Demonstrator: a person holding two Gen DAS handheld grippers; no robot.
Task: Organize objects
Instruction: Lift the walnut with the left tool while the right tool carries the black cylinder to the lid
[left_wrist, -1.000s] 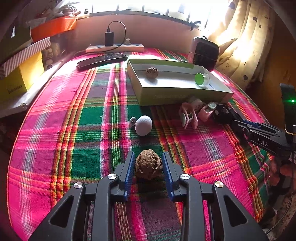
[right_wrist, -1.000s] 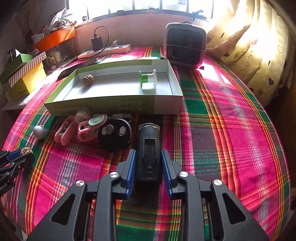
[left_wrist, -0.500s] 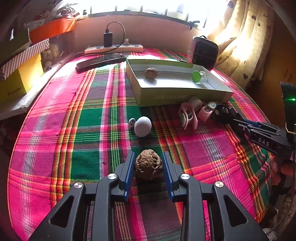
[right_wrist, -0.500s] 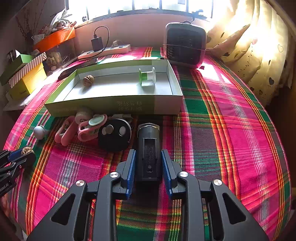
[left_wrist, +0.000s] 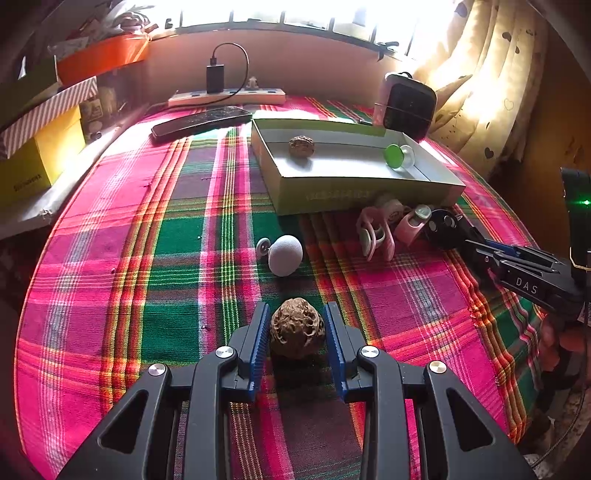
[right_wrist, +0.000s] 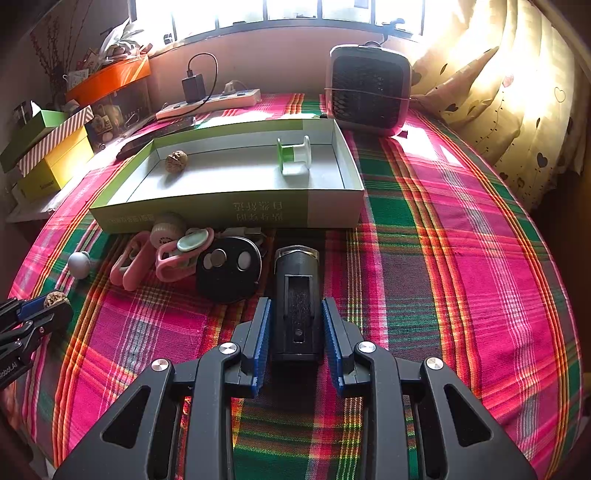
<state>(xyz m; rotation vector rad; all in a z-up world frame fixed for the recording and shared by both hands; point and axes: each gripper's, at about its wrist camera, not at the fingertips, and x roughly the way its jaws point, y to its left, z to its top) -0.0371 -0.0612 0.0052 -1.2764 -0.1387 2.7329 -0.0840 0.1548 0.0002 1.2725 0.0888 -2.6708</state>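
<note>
In the left wrist view, stacked boxes (left_wrist: 40, 147) sit at the far left edge, with a dark phone (left_wrist: 201, 122) on the plaid cloth (left_wrist: 110, 258) at upper centre. Low in the centre, the left gripper (left_wrist: 297, 332) has its blue pads on either side of a walnut (left_wrist: 297, 328), closed in against it on the cloth. Just above lies a white ball-shaped piece (left_wrist: 284, 254). Right of centre, the open tray (left_wrist: 332, 192) holds a second walnut (left_wrist: 301, 146) and a green spool (left_wrist: 397, 157).

In the right wrist view, pink clips (right_wrist: 147, 254) and a black key fob (right_wrist: 229, 269) lie left of centre, just below the tray's front wall. At lower centre the right gripper (right_wrist: 297, 336) brackets a black lighter-like object (right_wrist: 297, 299); a thin gap shows on each side, so I cannot tell whether it grips. A small heater (right_wrist: 369, 88) stands at upper right.
</note>
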